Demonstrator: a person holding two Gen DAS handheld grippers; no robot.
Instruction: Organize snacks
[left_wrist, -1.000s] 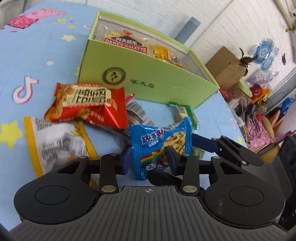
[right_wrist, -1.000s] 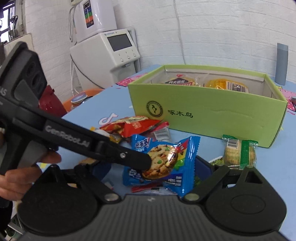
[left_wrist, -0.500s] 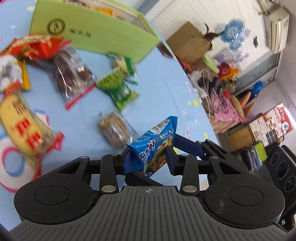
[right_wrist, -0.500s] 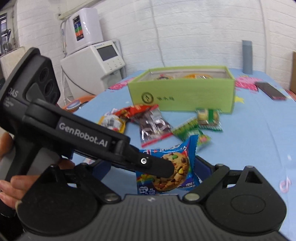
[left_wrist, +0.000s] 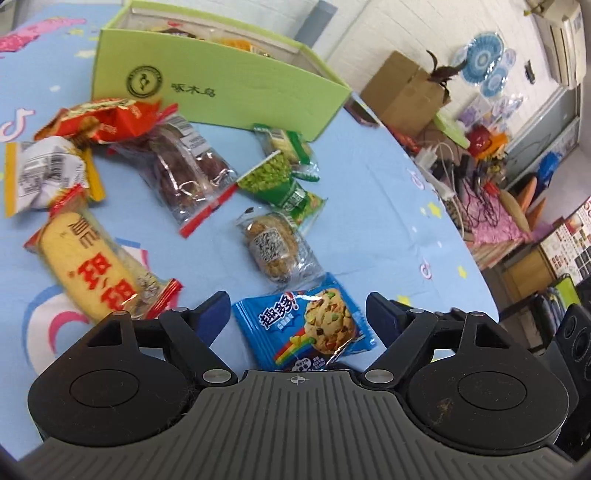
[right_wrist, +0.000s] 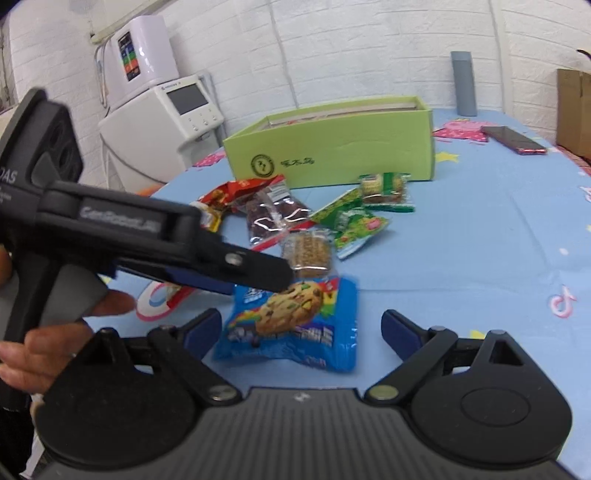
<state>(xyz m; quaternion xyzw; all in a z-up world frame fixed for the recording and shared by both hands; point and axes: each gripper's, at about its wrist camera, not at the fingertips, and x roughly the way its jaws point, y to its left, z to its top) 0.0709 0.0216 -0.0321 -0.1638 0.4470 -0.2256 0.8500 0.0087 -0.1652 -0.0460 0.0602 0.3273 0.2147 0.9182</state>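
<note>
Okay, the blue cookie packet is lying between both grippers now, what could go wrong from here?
1. The left gripper has just opened, pads clear of the blue cookie packet; the right gripper, also open, may pinch only crinkly film.
2. The left finger overhangs the packet, so the two could collide.

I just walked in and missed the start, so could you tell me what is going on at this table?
A person is sorting snacks with a handheld gripper in each hand. The left gripper has just been opening its jaws; the blue cookie packet lies between them on the blue tablecloth, no longer pinched. The right gripper stands open around the same packet. Other snacks, such as the green pea packet, are loose in front of the green box, which already holds some packets.
</note>
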